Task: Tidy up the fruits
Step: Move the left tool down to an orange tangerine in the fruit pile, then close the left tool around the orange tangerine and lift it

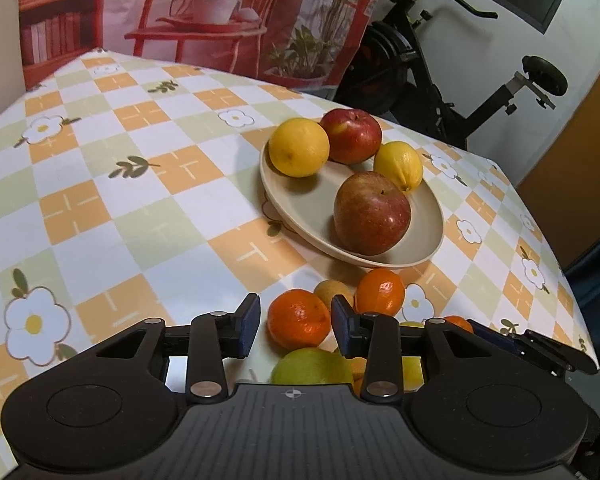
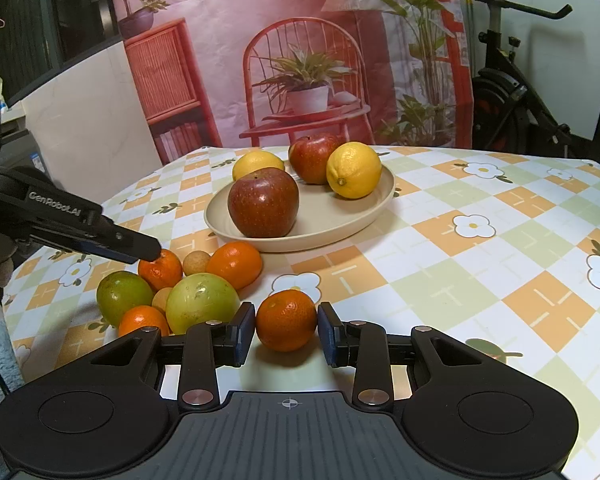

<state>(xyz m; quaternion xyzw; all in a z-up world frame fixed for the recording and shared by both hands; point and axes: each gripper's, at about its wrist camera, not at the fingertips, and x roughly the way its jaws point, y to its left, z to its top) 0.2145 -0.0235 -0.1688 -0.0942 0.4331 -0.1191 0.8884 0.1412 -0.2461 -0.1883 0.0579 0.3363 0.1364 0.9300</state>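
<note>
Your right gripper [image 2: 287, 330] clamps a mandarin [image 2: 286, 319]; plate [image 2: 300, 240] sits straight ahead, slightly left, past the fruit pile.

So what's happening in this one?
A person with two handheld grippers is sorting fruit. The right gripper is closed on a tangerine on the tablecloth. The left gripper, jaws open, reaches over another tangerine in the loose pile. The plate holds two apples and two lemons.
</note>
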